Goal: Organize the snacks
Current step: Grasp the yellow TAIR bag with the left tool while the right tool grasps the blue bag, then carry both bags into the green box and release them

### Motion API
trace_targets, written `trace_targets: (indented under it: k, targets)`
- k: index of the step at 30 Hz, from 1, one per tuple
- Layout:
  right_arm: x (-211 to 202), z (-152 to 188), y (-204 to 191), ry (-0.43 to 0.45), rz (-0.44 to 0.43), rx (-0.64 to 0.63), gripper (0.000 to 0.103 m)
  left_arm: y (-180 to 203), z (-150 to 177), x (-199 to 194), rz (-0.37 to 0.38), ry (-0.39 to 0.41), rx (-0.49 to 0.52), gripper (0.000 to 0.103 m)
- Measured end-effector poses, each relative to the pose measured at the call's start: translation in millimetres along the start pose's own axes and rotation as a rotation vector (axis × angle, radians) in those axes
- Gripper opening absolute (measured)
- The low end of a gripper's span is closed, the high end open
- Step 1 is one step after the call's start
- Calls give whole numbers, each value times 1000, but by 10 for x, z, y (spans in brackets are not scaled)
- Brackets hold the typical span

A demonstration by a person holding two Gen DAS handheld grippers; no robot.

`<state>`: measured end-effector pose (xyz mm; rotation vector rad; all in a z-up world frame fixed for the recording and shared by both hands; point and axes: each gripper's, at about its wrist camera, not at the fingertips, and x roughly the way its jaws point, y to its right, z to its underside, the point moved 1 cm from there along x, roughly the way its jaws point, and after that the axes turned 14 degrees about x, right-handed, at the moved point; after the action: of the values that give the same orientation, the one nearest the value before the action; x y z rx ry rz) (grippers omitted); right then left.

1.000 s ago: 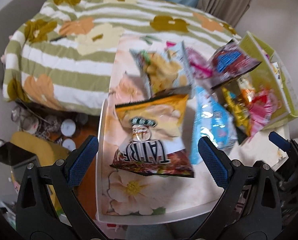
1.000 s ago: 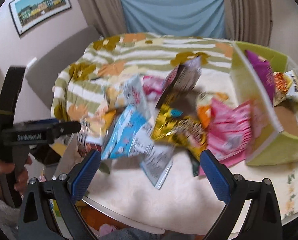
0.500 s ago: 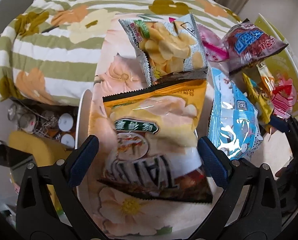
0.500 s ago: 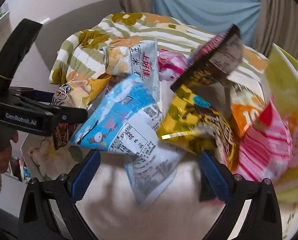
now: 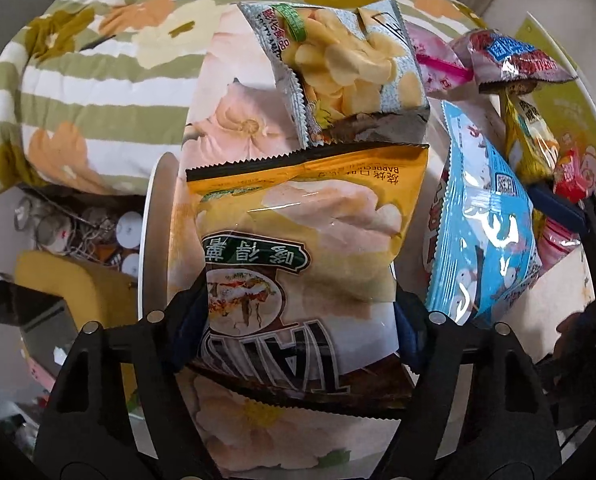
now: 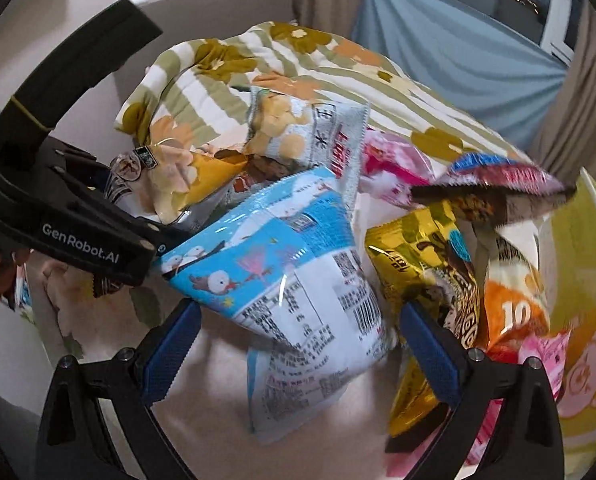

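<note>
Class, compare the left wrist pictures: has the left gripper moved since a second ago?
Yes. The left gripper has come down toward the floral table; its jaws are closing, both fingers now against the yellow chip bag between them.

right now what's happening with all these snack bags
A person is sorting snacks with a handheld gripper in each hand. The left gripper is closing around the near end of the yellow chip bag on the floral table. The right gripper is open, its fingers on either side of the blue snack bag. More packets are piled beside a green box.
</note>
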<state>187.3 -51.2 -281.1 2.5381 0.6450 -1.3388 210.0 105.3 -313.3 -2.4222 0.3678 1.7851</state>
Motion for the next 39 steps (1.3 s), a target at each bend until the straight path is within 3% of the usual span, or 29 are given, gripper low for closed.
trace_targets:
  k: [6,9,11,14,26,39]
  targets:
    - [148,-41,-6,-29,-19,-16,98,9,58,-62,11,10,2,68]
    - [194,-40,-19,-46,-18,-26,84,16,76,-87,17,14,-4,66]
    - [206,-33,-16,-56,-16,-27,66,11,87,-100,23,16,-9,64]
    - [183,-31,13,-64,-22,-12,60,-5,100,-140,31,29,-16,63]
    - [-131,-105,78,-48,-84,155,58,1,98,-541,29,109,-11,63]
    - [-883,-317,183,46,-116,371,57,40,-66,-1316,38,270,12,63]
